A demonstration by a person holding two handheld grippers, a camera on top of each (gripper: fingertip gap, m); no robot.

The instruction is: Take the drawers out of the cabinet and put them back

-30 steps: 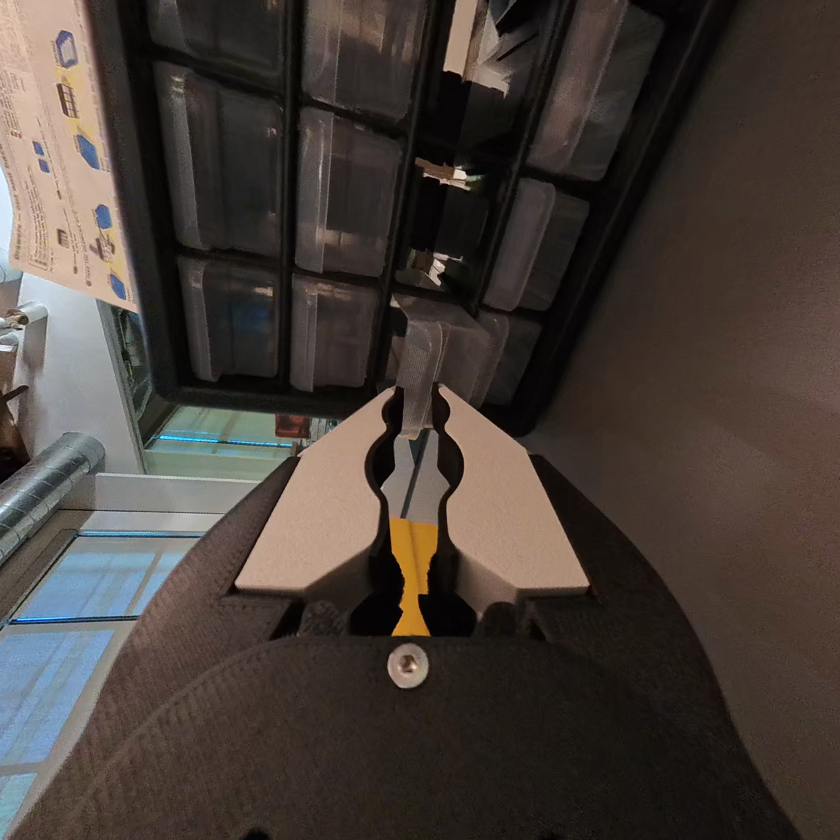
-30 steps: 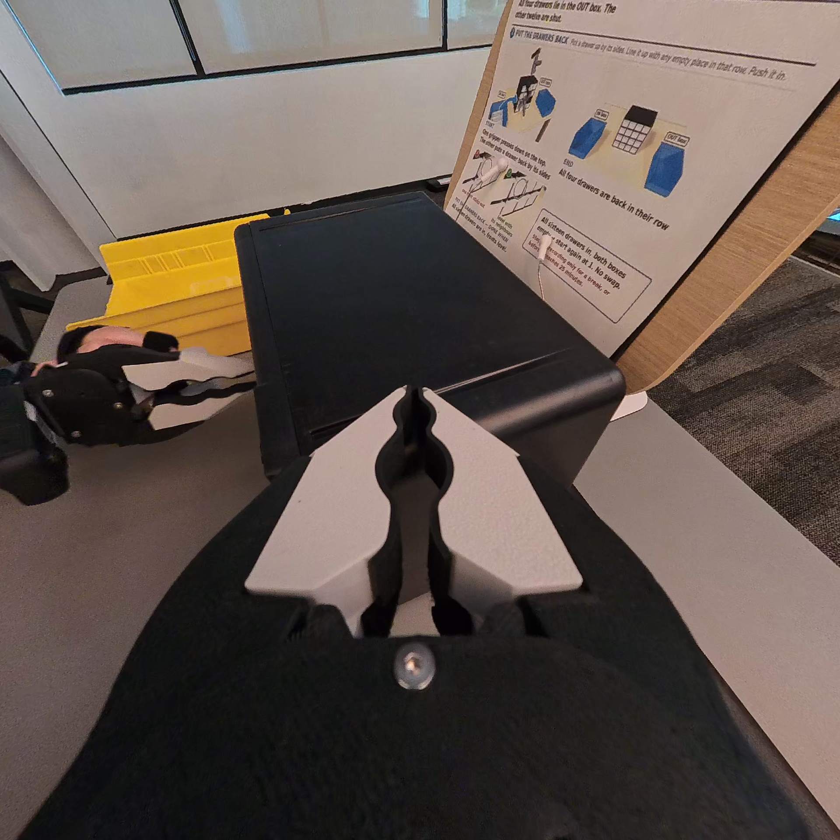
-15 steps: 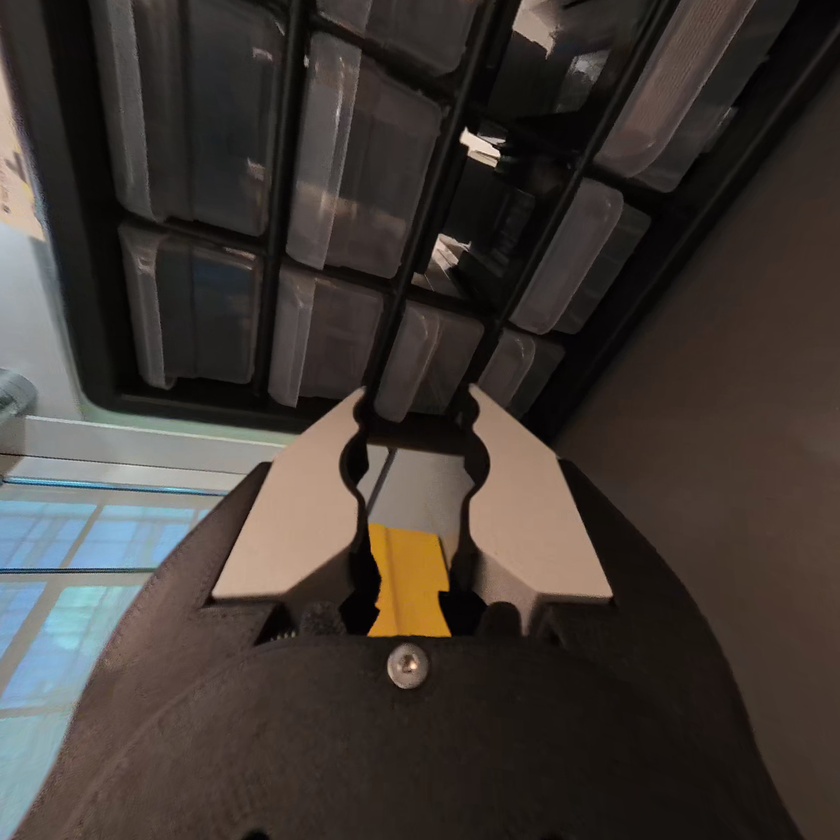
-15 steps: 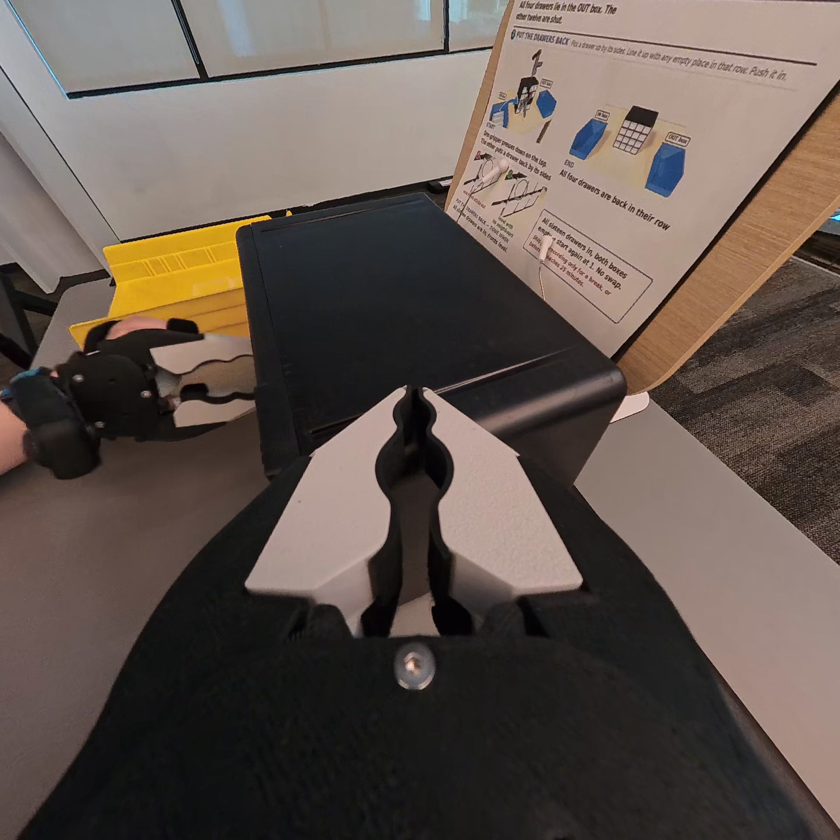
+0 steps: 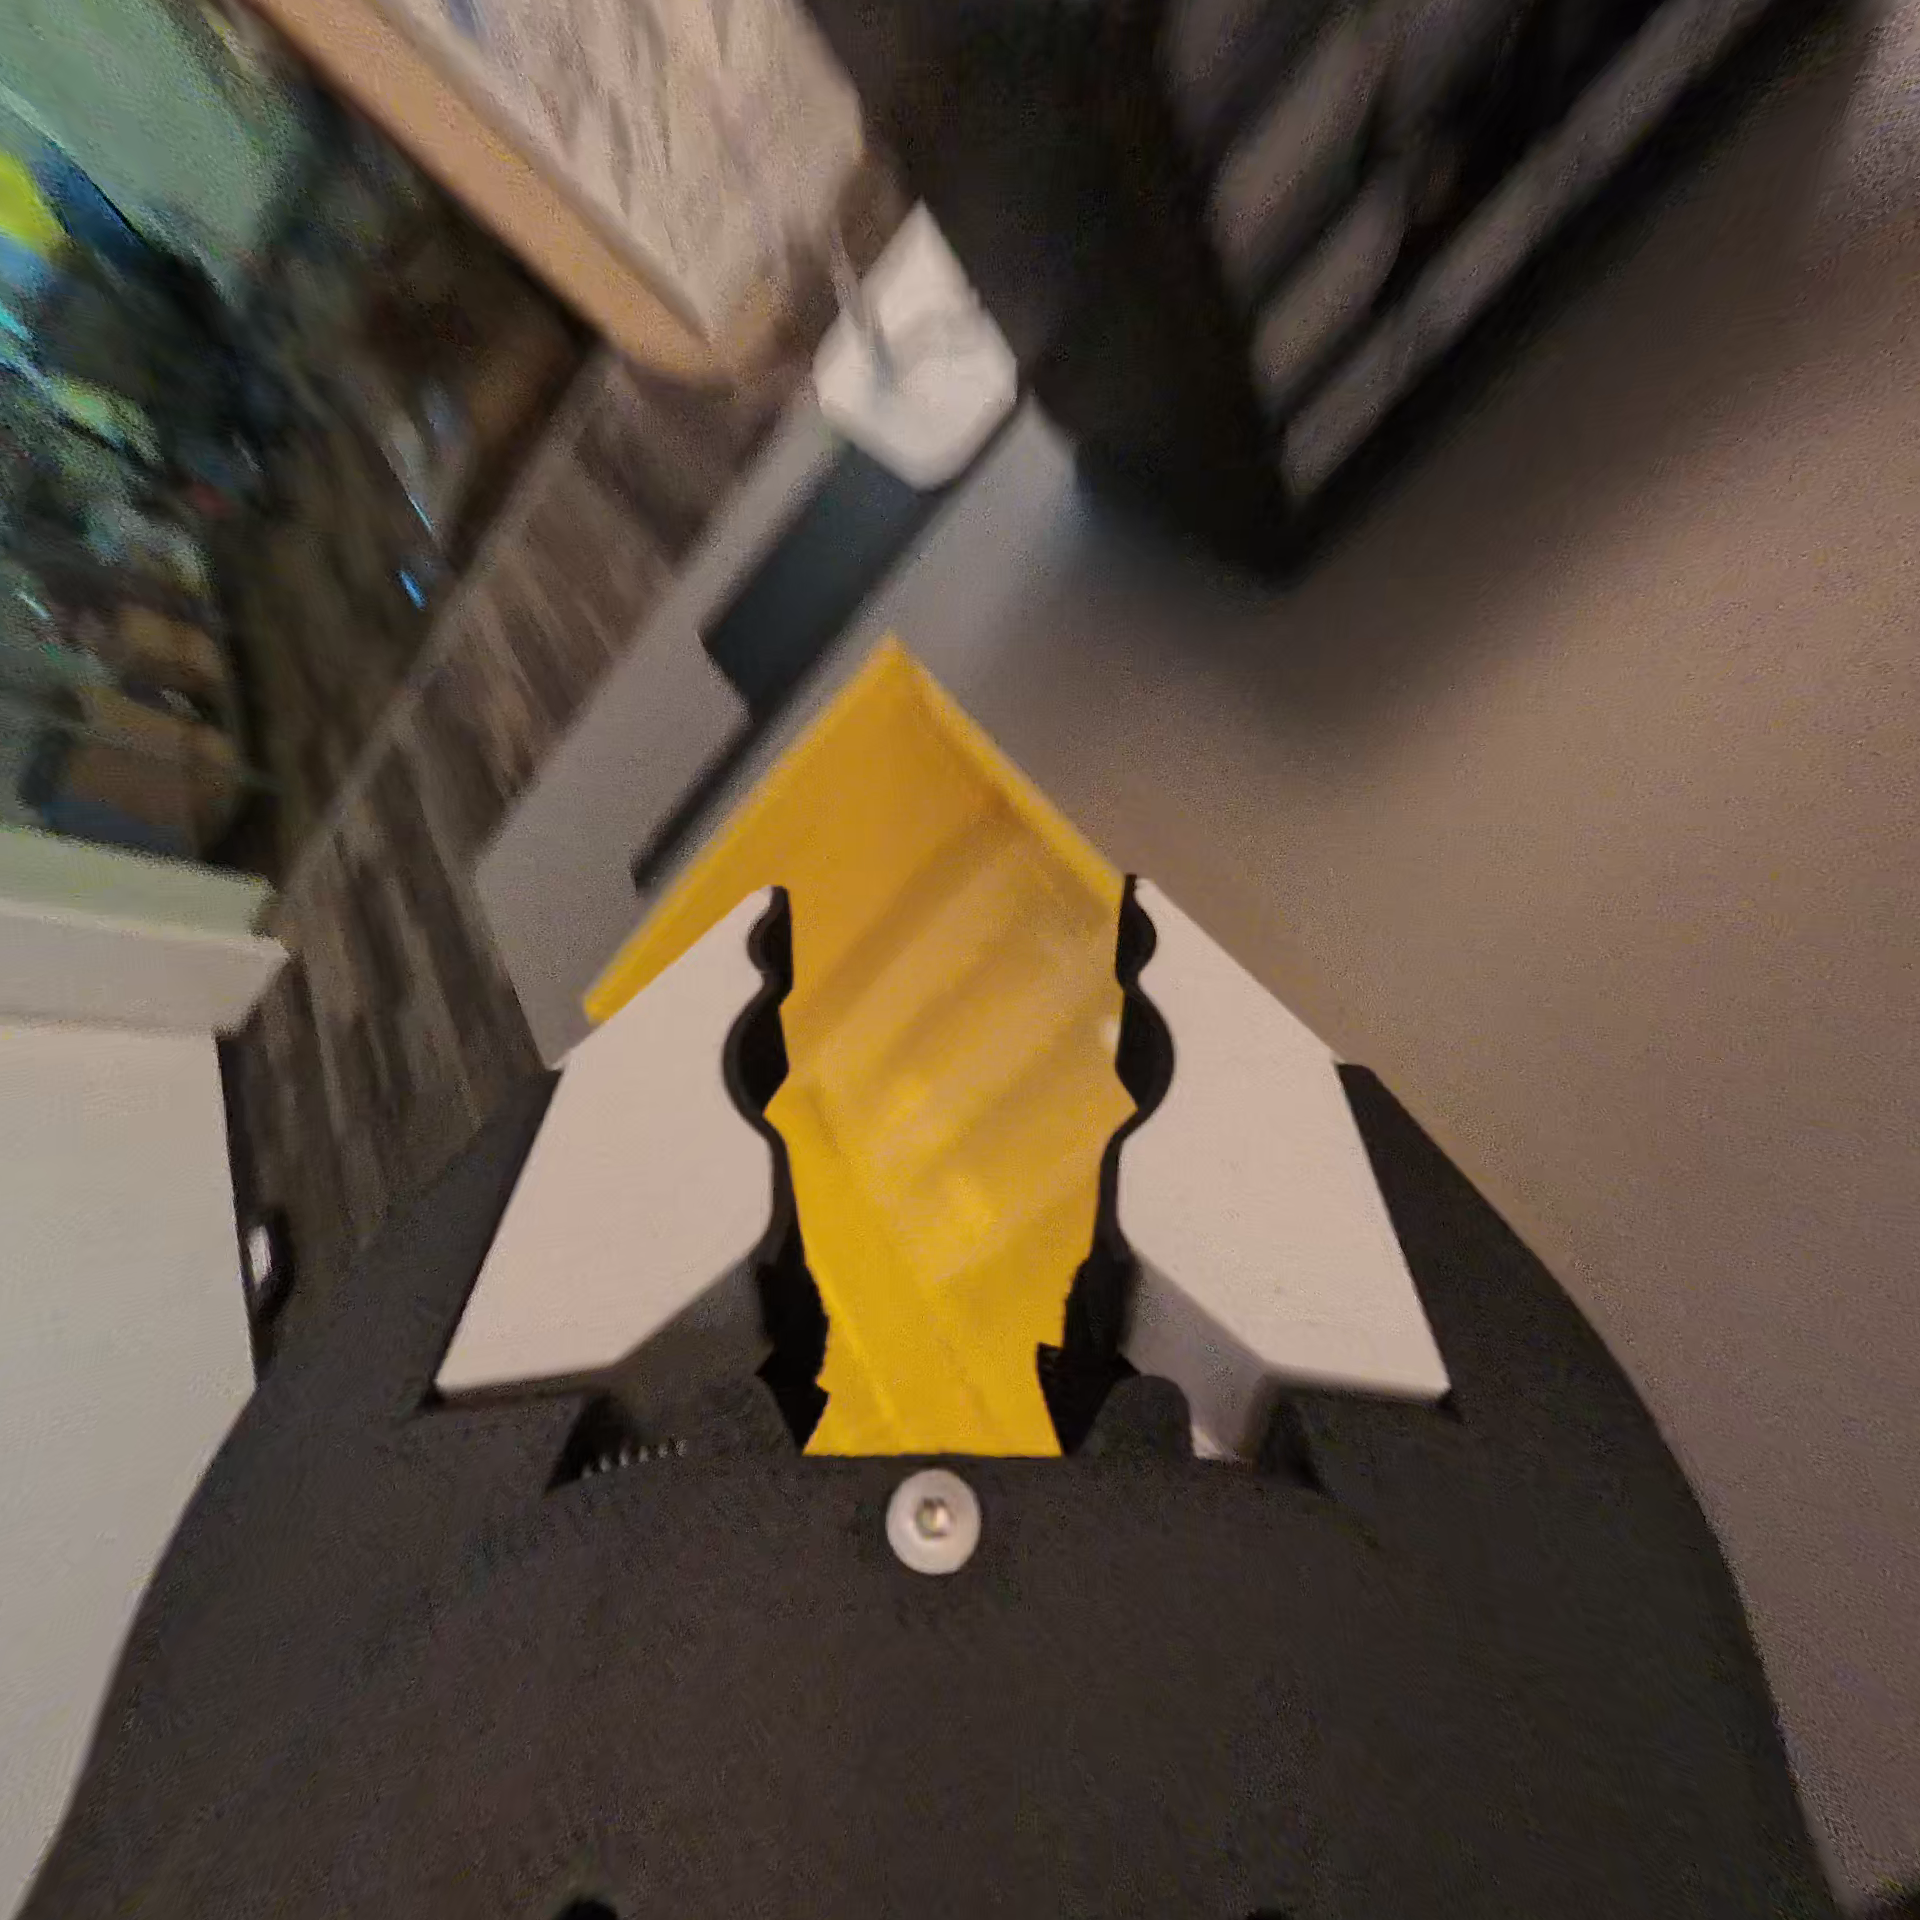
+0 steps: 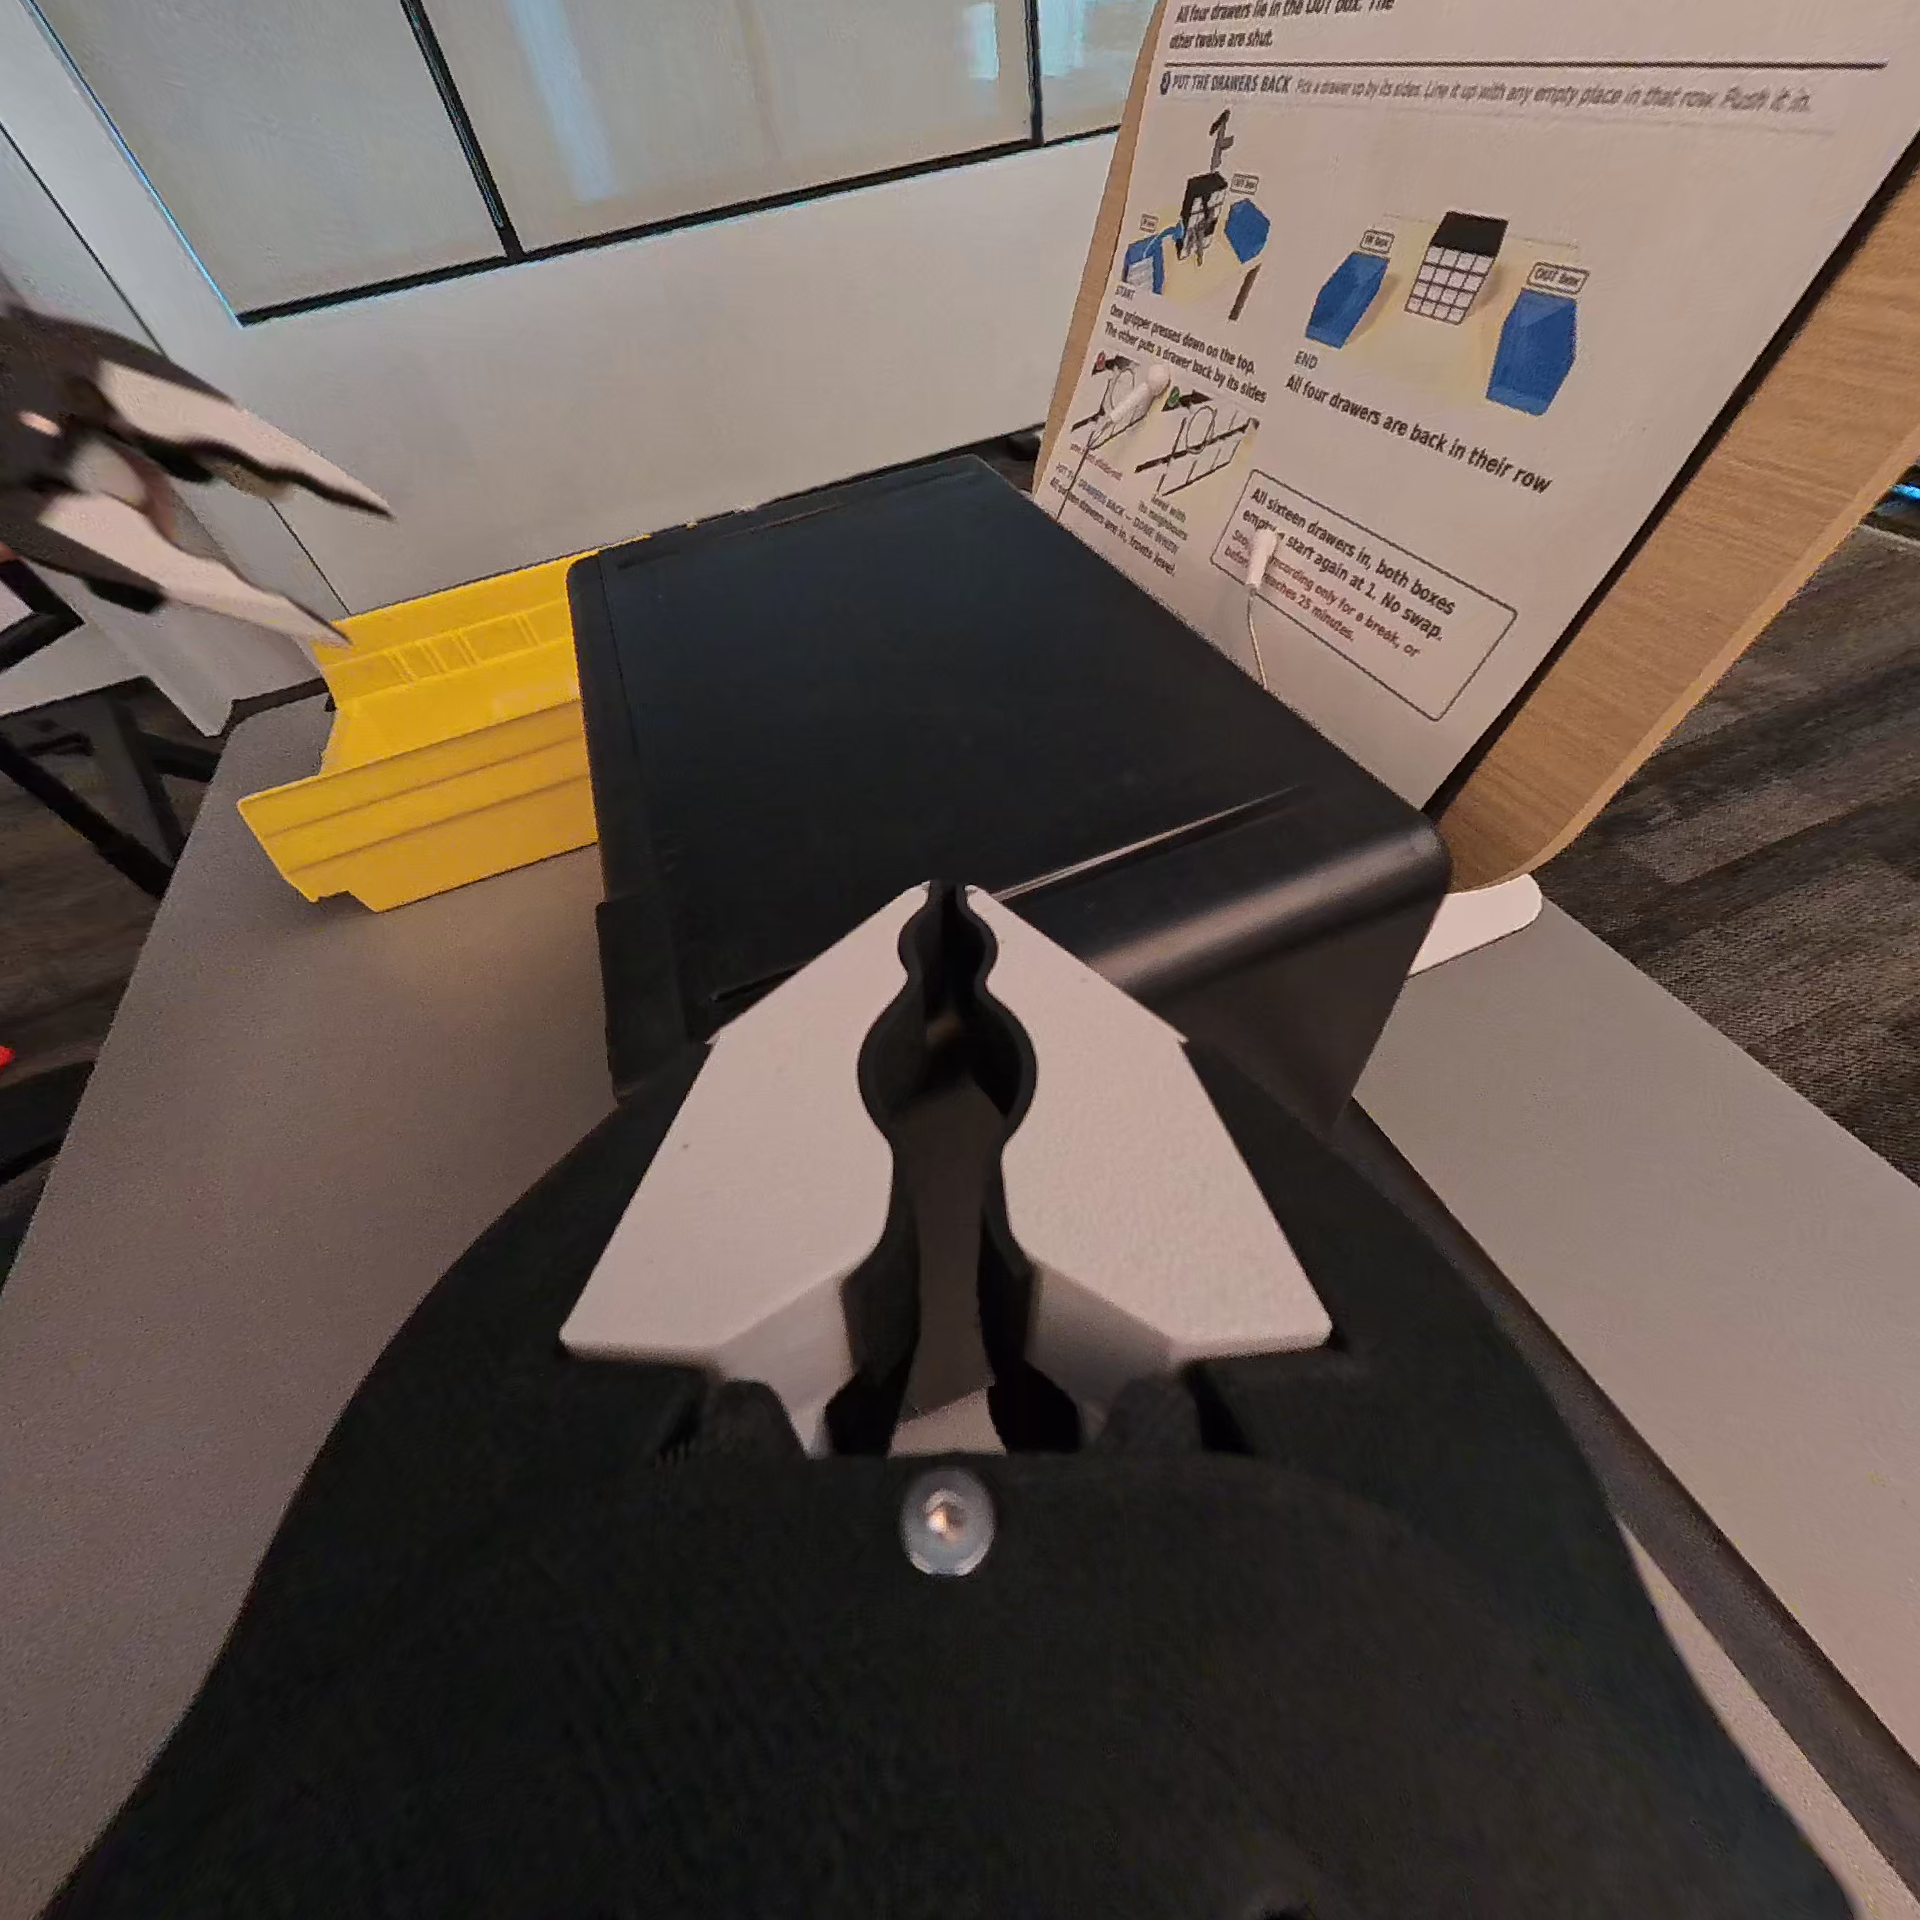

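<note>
Left two-finger grey-and-black gripper raised above table at far left, blurred, fingers spread apart, nothing between them. Yellow open plastic bin on grey tabletop, below left gripper and touching left side of black plastic drawer cabinet; in left wrist view, bin shows in gap between spread fingers. Drawer fronts blurred at upper right. Right grey-and-black gripper closed, tips together, empty, over cabinet's near top edge. Instruction poster board right of cabinet.
</note>
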